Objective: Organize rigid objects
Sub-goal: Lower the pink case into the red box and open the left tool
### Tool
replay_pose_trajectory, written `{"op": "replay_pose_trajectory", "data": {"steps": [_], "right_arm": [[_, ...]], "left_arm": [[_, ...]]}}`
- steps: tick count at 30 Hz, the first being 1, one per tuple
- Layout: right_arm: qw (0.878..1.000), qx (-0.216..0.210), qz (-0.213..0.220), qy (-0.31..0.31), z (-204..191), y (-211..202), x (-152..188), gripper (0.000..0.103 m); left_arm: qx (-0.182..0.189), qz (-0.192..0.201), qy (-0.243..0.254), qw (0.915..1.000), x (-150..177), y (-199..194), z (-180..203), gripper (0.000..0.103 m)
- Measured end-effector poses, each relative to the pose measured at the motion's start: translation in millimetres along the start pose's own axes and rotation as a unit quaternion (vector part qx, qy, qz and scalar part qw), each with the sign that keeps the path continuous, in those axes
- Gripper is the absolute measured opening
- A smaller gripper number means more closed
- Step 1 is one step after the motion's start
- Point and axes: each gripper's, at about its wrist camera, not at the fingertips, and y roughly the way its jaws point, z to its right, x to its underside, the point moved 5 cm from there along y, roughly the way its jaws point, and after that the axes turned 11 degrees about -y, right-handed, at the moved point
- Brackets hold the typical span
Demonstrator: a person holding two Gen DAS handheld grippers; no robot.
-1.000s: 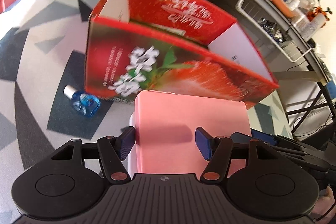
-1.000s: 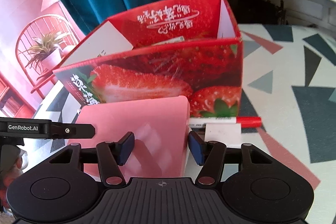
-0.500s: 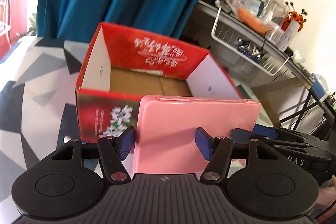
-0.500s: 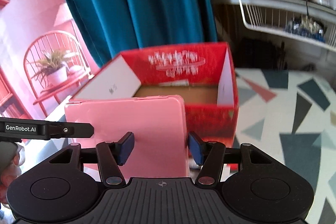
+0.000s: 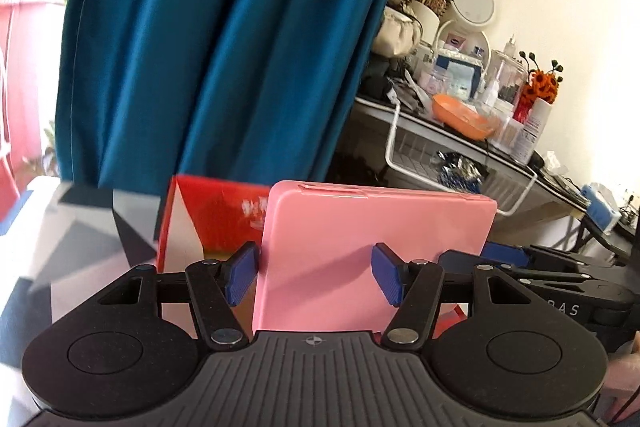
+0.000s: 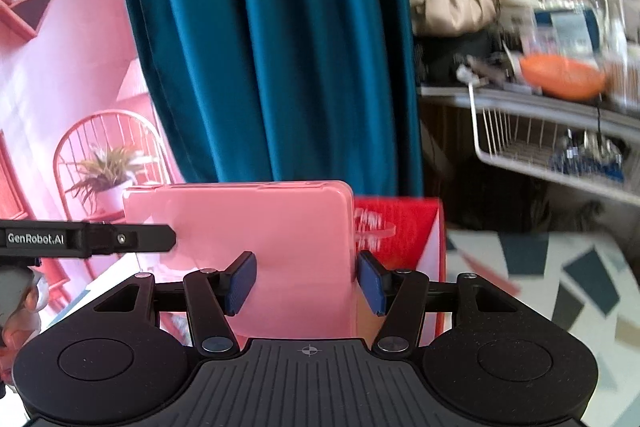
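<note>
Big teal curtain (image 5: 224, 39) fills the back of the room, with a pink mural wall (image 6: 60, 75) to its left and a cluttered shelf (image 5: 460, 131) on the right that has an orange bowl (image 5: 464, 115), a round mirror (image 5: 472, 1) and a white wire basket (image 5: 452, 163) hanging under it. Down below there's a tabletop (image 6: 560, 279) with a grey, teal and pink triangle pattern.

The main thing here is a flat pink case (image 5: 372, 259), held up in the air on edge, basically upright. Both grippers are on it at once. The left gripper (image 5: 316, 275) has its blue pads (image 5: 240, 277) spread fairly wide, one pad against the case's left edge and the other over its broad face, so it looks like it's pinching that end. The right gripper (image 6: 306, 281) does the same thing on the other end, one pad (image 6: 370, 285) right at the case's right edge and one across the face. Honestly I can't tell how firm either grip is from these angles, but the case is sitting between both sets of fingers.

Right behind and below the case is the red strawberry box (image 5: 216, 223), open on top, standing on the table. In the right wrist view its far wall and corner (image 6: 404, 231) stick out past the case's right side.
</note>
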Motion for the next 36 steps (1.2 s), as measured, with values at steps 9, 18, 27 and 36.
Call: {"op": "replay_pose_trajectory", "data": {"steps": [9, 18, 27, 36], "right_arm": [[0.998, 0.001, -0.060, 0.016, 20, 80, 11, 0.052], [0.988, -0.004, -0.147, 0.054, 24, 123, 54, 0.053], [0.985, 0.010, -0.172, 0.021, 19, 134, 64, 0.053], [0.979, 0.026, -0.200, 0.005, 15, 151, 70, 0.054]], "left_arm": [[-0.023, -0.059, -0.056, 0.9964, -5, 61, -36, 0.063], [-0.061, -0.113, -0.014, 0.9916, 26, 90, -46, 0.060], [-0.079, -0.130, 0.039, 0.9875, 34, 104, -46, 0.060], [-0.101, -0.149, 0.073, 0.9809, 41, 114, -43, 0.060]]}}
